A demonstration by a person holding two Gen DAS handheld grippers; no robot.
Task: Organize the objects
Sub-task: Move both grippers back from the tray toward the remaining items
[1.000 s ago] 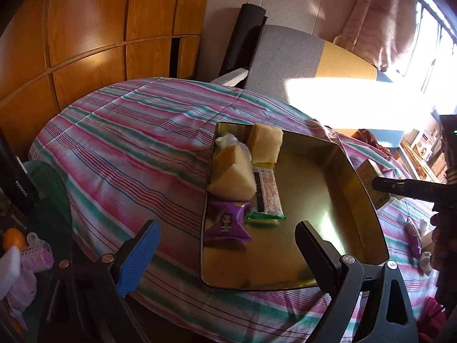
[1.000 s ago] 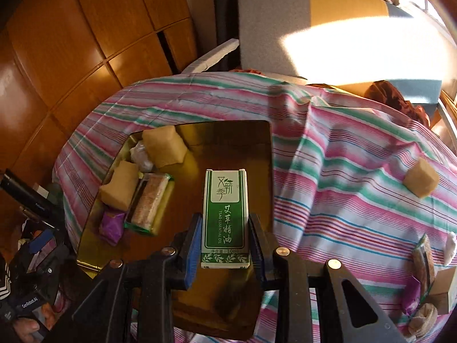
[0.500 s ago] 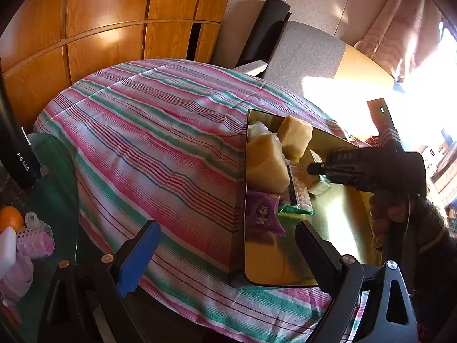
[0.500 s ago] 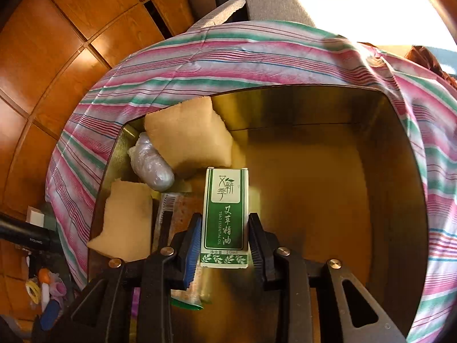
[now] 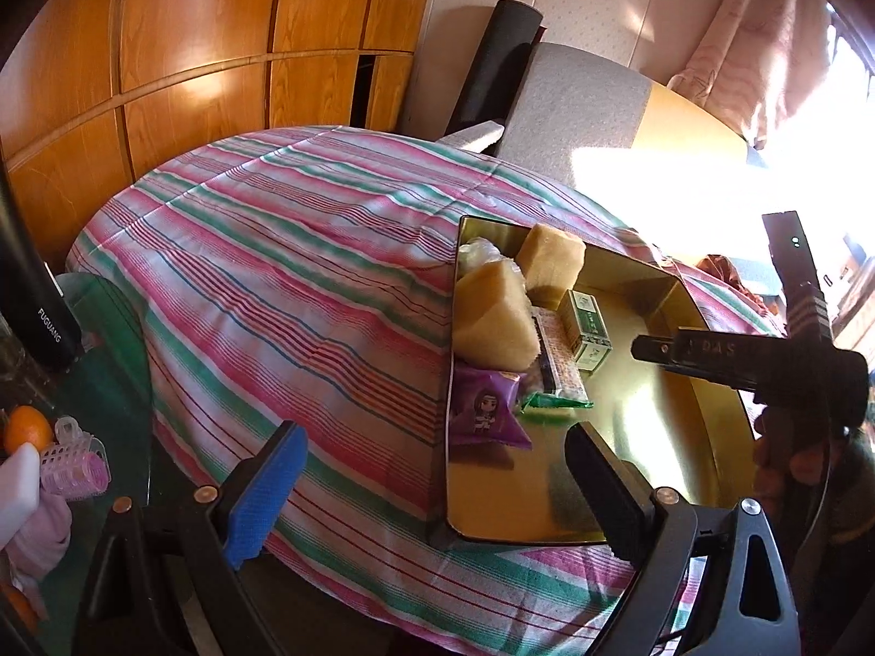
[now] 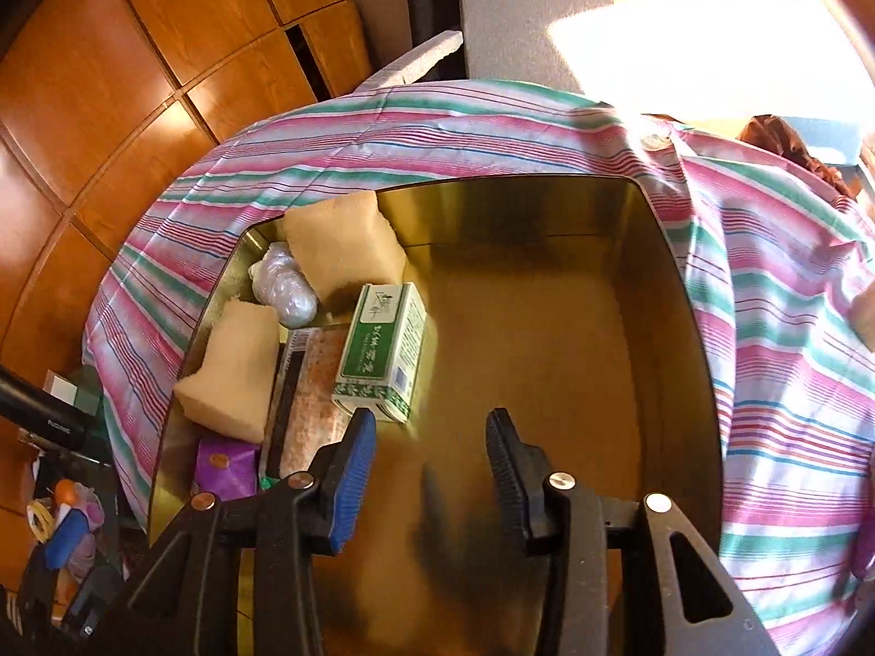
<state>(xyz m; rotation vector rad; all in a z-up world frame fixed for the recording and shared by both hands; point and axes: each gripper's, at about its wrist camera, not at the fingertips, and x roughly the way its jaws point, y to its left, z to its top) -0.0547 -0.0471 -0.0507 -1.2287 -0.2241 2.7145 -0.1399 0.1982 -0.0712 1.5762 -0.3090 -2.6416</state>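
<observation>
A gold metal tray (image 6: 678, 295) (image 5: 705, 317) sits on the striped cloth. A green and white box (image 6: 383, 350) (image 5: 588, 328) lies in it beside a clear snack packet (image 6: 309, 399), two yellow sponges (image 6: 342, 243) (image 6: 235, 369), a wrapped silver item (image 6: 287, 287) and a purple packet (image 6: 227, 462). My right gripper (image 6: 432, 464) is open and empty, just above the tray floor, right of the box. My left gripper (image 5: 432, 486) is open and empty at the tray's near left edge.
The striped cloth (image 5: 273, 273) covers a round table. A black bottle (image 5: 38, 306), an orange (image 5: 24, 429) and pink items (image 5: 71, 462) sit on a green surface at the left. A grey and yellow chair (image 5: 574, 109) and wooden panels (image 5: 191, 54) stand behind.
My right gripper has opened and let go of the green and white box, which now lies in the tray beside the snack packet. The left gripper view has shifted slightly.
</observation>
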